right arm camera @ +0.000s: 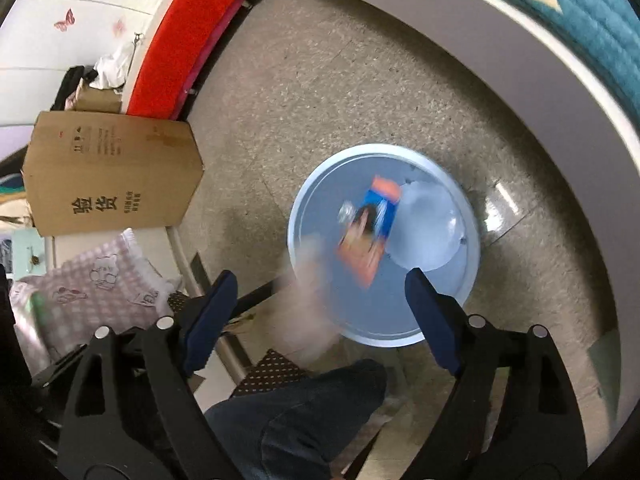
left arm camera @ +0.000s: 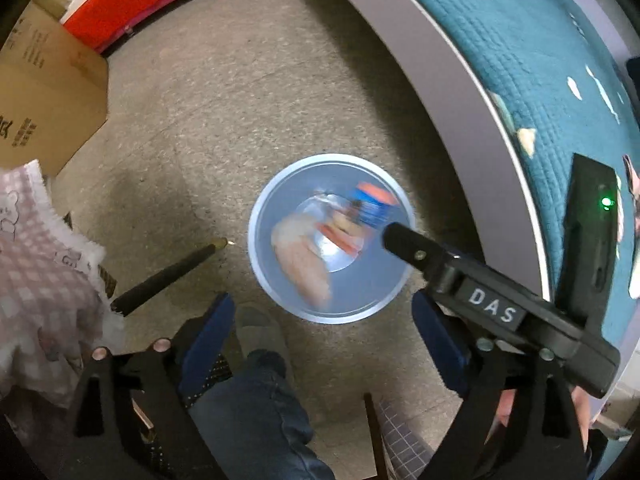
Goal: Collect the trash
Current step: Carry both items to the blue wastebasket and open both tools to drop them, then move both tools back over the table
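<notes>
Trash, a blurred blue-orange packet (right arm camera: 370, 230) and pale scrap (left arm camera: 304, 264), lies in the bin (right arm camera: 474, 248). Both the left gripper (left arm camera: 320, 328) and right gripper (right arm camera: 316, 304) gape empty above; whether more remains, I cannot tell.

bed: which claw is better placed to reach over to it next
Right, likely: the right claw, open and empty, hangs on the bin's bed side; the left claw, also open, is farther off.

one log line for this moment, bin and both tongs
bin: on floor beside bed | wrapper: blurred, over bin | left tongs: open, empty | right tongs: open, empty
</notes>
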